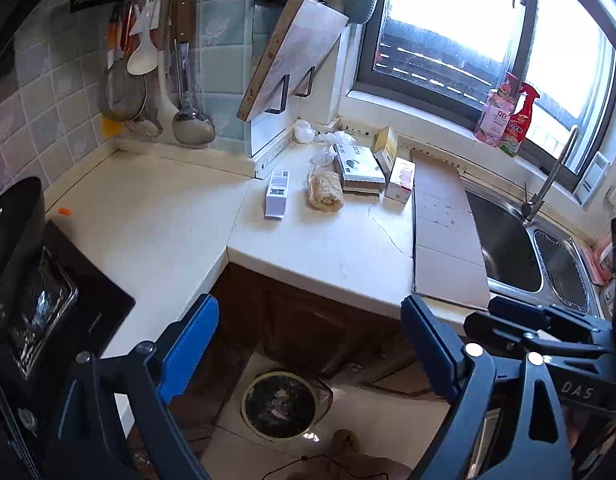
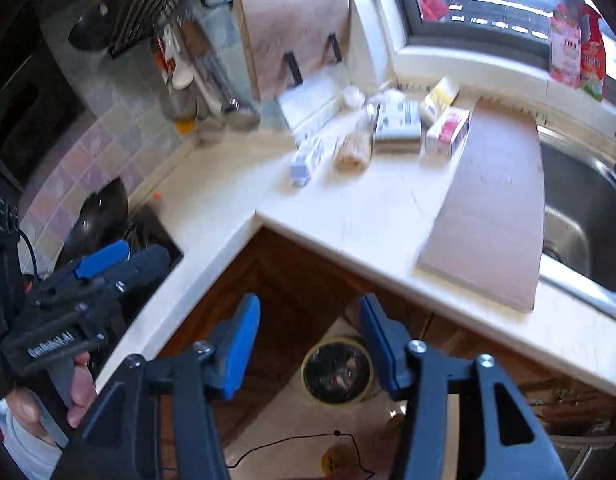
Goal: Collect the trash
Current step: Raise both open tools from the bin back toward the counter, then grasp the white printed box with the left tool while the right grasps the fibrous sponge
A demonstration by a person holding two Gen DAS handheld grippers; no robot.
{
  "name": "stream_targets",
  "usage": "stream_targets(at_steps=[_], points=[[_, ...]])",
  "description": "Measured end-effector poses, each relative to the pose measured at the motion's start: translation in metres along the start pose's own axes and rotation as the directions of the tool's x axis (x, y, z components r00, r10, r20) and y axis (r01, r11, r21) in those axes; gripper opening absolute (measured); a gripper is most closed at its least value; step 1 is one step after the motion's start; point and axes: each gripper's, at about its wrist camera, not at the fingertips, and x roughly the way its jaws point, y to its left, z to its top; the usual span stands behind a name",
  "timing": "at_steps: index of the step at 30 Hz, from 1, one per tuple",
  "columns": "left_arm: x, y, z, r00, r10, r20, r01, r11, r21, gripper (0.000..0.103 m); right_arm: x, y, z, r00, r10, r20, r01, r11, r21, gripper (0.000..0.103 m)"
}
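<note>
Trash lies at the back of the cream counter: a small white box, a tan loofah-like roll, a grey flat box, a pink-white carton, a yellow carton and crumpled plastic. These also show, blurred, in the right wrist view, such as the white box and the pink carton. A round bin with a dark liner stands on the floor below. My left gripper is open and empty above the bin. My right gripper is open and empty above the bin.
A cardboard sheet lies beside the steel sink. A stove with a black wok is at the left. A cutting board and utensils hang on the wall. Spray bottles stand on the sill.
</note>
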Motion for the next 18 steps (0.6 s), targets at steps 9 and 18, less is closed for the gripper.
stream_targets(at_steps=[9,18], points=[[0.09,0.009,0.049,0.995,0.066,-0.076,-0.068,0.997,-0.033,0.091,0.06,-0.027,0.07,0.999,0.004,-0.041,-0.004,1.0,0.0,0.053],[0.192,0.007,0.102,0.979,0.134,-0.153,-0.141,0.99,-0.033,0.091,0.156,-0.076,0.144,0.99,0.048,-0.132,-0.041,0.997,0.058,0.053]])
